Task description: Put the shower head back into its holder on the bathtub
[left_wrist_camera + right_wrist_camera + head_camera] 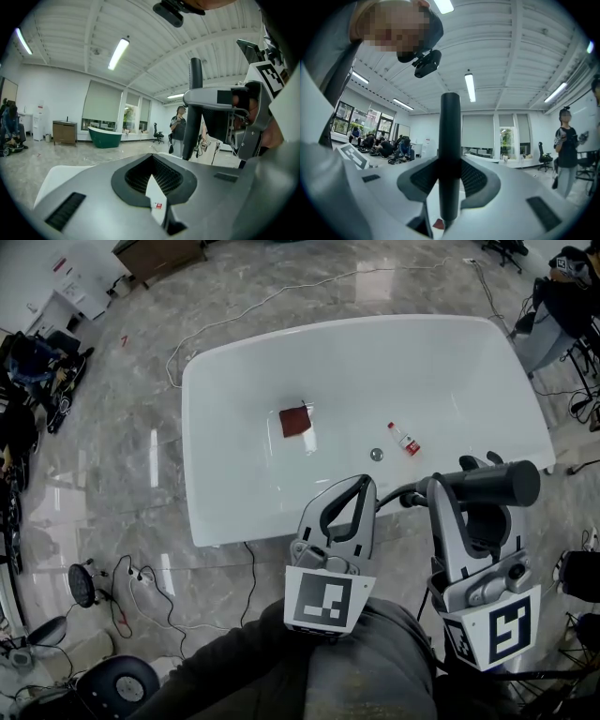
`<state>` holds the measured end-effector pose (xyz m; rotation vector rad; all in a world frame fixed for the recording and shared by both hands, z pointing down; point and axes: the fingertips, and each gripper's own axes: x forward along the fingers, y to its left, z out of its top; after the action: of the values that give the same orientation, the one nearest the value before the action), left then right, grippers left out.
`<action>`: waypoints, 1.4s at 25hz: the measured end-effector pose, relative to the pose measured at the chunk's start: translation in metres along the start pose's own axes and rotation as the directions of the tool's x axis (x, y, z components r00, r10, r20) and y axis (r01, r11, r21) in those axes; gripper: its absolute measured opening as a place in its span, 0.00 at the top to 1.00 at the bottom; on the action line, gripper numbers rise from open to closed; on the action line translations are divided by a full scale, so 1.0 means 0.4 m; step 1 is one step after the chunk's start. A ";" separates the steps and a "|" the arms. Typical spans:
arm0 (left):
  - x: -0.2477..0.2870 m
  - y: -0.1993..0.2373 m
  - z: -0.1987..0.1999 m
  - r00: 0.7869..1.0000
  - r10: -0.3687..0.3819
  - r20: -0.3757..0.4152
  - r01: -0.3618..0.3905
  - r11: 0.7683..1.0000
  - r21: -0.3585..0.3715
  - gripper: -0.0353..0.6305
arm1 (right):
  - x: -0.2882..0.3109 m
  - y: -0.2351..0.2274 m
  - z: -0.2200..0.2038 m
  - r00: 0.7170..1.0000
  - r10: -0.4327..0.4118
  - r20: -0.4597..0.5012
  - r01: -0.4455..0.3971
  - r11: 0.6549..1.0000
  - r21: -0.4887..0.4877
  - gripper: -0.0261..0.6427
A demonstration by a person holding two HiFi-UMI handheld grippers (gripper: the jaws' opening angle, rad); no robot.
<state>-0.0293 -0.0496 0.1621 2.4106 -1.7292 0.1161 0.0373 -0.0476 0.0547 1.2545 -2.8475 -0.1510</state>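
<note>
The white bathtub point(234, 381) lies below me. My right gripper point(469, 493) is shut on the dark shower head point(492, 485), which lies crosswise over the tub's near rim. Its hose point(405, 495) trails to the left. In the right gripper view the handle point(450, 154) stands upright between the pads. A grey fitting point(476, 463) on the rim shows just behind the shower head and is partly hidden. My left gripper point(364, 482) hangs beside it over the near rim, shut and holding nothing; its tips point(151, 157) meet.
Inside the tub lie a red-brown cloth point(295, 420), a small bottle point(405, 439) and the drain point(376, 455). A white cable point(281, 292) runs over the marble floor beyond the tub. Black cables point(127, 582) lie at the lower left. People sit at the far left.
</note>
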 end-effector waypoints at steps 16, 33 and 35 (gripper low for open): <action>0.045 0.011 -0.103 0.997 -0.013 -0.074 0.009 0.998 -0.055 0.94 | 0.011 -0.007 -0.215 0.992 -0.004 -0.123 0.012 0.998 0.067 0.75; 0.128 0.043 -0.199 0.989 -0.038 -0.146 0.028 0.997 -0.068 0.94 | 0.047 -0.031 -0.372 0.985 -0.034 -0.166 0.052 0.993 0.107 0.75; 0.139 0.044 -0.206 0.987 -0.051 -0.150 0.042 0.997 -0.063 0.94 | 0.050 -0.024 -0.394 0.982 -0.027 -0.185 0.047 0.993 0.108 0.75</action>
<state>-0.0250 -0.0918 0.2537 2.3327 -1.5867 0.2316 0.0409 -0.0810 0.2103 1.2684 -2.7091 0.1198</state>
